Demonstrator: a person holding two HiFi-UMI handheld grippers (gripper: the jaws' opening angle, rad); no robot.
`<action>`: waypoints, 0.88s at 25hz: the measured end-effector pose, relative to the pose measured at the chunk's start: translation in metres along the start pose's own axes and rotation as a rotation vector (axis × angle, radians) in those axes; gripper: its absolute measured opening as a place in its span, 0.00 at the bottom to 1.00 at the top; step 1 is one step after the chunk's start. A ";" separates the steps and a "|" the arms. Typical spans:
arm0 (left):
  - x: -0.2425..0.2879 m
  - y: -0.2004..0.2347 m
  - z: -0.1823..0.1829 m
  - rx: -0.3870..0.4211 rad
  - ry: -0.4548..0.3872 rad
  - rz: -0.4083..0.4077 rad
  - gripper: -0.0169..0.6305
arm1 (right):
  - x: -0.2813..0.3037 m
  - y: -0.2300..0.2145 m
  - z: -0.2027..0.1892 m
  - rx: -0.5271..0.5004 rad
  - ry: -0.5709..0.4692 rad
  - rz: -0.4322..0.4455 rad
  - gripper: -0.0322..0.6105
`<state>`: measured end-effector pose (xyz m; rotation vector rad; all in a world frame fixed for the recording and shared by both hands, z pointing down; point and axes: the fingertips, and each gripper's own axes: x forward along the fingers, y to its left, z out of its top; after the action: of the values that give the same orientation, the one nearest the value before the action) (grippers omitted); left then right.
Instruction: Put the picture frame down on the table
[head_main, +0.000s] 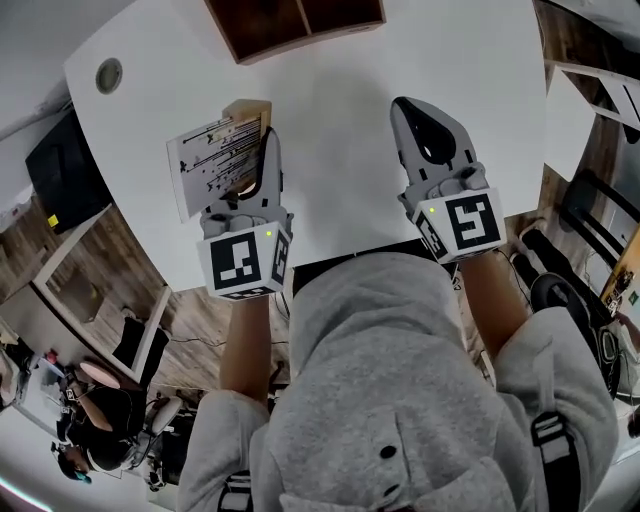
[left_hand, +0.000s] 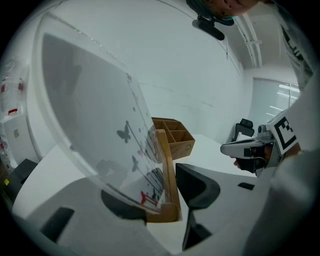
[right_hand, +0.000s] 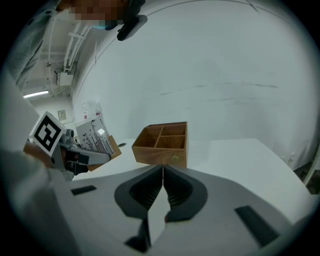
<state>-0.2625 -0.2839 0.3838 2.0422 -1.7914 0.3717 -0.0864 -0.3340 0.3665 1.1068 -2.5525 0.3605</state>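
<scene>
The picture frame (head_main: 215, 155) is a clear sheet printed with dark lines and butterflies, set in a wooden base (left_hand: 167, 170). My left gripper (head_main: 250, 165) is shut on it near the base, at the left of the white table (head_main: 340, 110). In the left gripper view the sheet (left_hand: 95, 120) stands upright and fills the left side, between the jaws (left_hand: 160, 200). In the right gripper view the frame (right_hand: 95, 135) is tilted; whether its base touches the table I cannot tell. My right gripper (head_main: 430, 130) is shut and empty, its jaws (right_hand: 162, 172) pressed together.
A wooden box with compartments (head_main: 295, 25) stands at the table's far edge, ahead of both grippers (right_hand: 162, 145). A round cable hole (head_main: 108, 75) is at the far left corner. A black object (head_main: 65, 160) sits beyond the left edge; a white shelf (head_main: 570, 120) beyond the right.
</scene>
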 end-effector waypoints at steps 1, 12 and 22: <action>0.000 0.000 0.000 0.006 0.001 0.001 0.33 | 0.000 0.001 0.000 -0.002 0.002 0.000 0.09; 0.083 -0.003 -0.069 0.008 0.089 0.045 0.33 | 0.038 -0.051 -0.073 0.052 0.070 0.030 0.09; 0.096 0.004 -0.080 0.073 0.111 0.085 0.33 | 0.048 -0.057 -0.081 0.097 0.083 0.031 0.09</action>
<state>-0.2474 -0.3320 0.4976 1.9569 -1.8257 0.5716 -0.0586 -0.3745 0.4648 1.0638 -2.5047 0.5314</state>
